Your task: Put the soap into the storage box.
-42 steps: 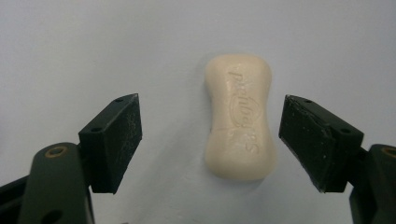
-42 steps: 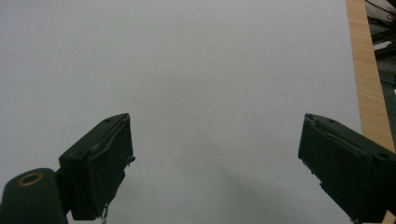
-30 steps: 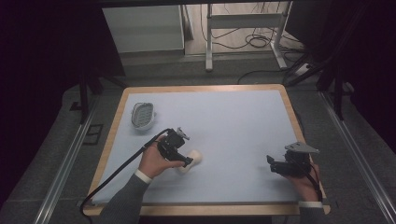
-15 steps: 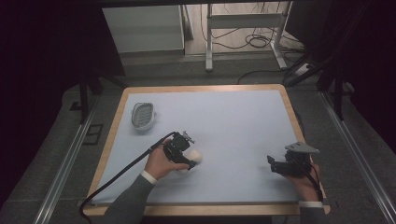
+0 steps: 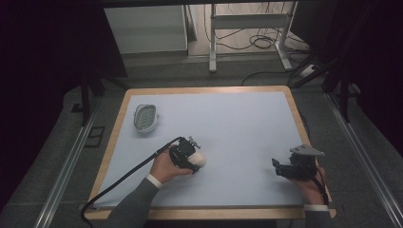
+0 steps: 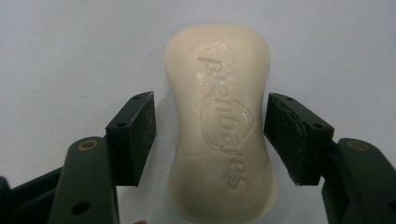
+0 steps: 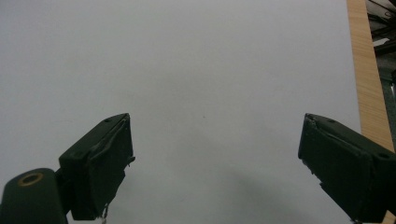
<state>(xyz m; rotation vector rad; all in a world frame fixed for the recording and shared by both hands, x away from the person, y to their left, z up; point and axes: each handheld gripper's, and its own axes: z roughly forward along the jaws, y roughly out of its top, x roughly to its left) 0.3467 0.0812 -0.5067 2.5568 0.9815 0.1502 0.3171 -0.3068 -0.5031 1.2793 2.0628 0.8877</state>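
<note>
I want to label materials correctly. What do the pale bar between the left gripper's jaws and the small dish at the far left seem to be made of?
The bar looks like solid soap: cream, waxy matte, with a brand name pressed into its top. The dish seems to be moulded plastic, whitish with a ribbed grey inside; it is too small to be sure.

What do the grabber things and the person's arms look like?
Both are black. The left gripper trails a long black cable over the table edge; the right gripper carries a grey three-cornered plate on top. Their jaws are blocky, with flat dark pads and small screw holes. The person wears grey sleeves with white cuffs.
</note>
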